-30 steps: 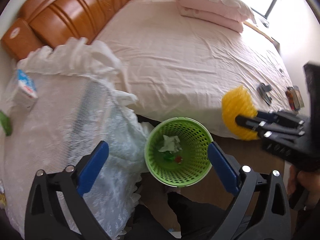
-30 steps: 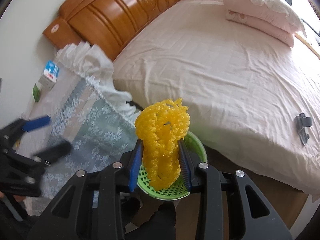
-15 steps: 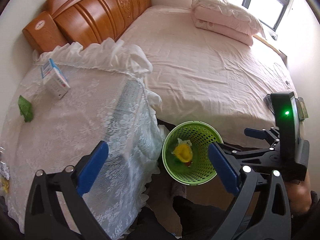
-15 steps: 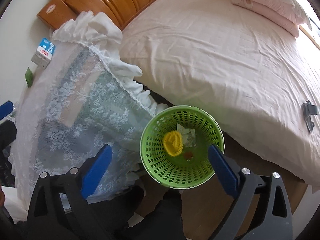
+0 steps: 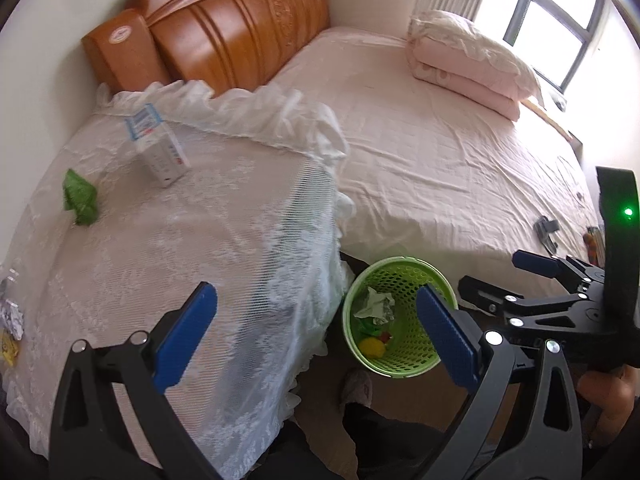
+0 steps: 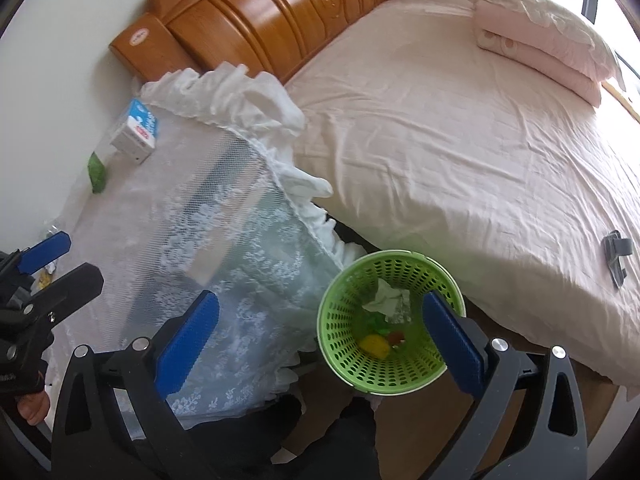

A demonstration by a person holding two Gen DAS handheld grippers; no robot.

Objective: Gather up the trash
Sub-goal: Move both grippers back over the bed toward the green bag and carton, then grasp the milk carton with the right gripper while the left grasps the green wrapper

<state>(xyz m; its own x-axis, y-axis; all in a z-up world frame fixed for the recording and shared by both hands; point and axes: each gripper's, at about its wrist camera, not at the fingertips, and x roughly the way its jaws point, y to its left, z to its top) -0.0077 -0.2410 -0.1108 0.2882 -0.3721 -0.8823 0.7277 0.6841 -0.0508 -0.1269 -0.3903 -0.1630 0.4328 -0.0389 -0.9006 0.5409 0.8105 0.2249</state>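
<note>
A green perforated waste basket (image 5: 400,270) (image 6: 344,312) stands on the floor between the lace-covered table and the bed. In it lie a yellow foam net (image 5: 372,347) (image 6: 374,345), crumpled white paper (image 5: 376,304) (image 6: 386,298) and small red and green scraps. My left gripper (image 5: 316,330) is open and empty above the table's edge. My right gripper (image 6: 320,338) is open and empty above the basket; it also shows in the left wrist view (image 5: 508,280). On the table lie a green wrapper (image 5: 80,198) (image 6: 97,170), a white and blue carton (image 5: 158,146) (image 6: 136,134) and foil scraps (image 5: 10,314).
The lace tablecloth (image 5: 180,240) hangs down over the table's edge beside the basket. The bed (image 5: 440,152) with pink sheet holds folded bedding (image 5: 468,60), a grey clip (image 6: 618,250) and small items at its right edge. A wooden headboard (image 5: 240,20) stands behind.
My right gripper opened and let go of the yellow foam net, which fell into the basket. Both grippers have since pulled back and shifted left, showing more of the table.
</note>
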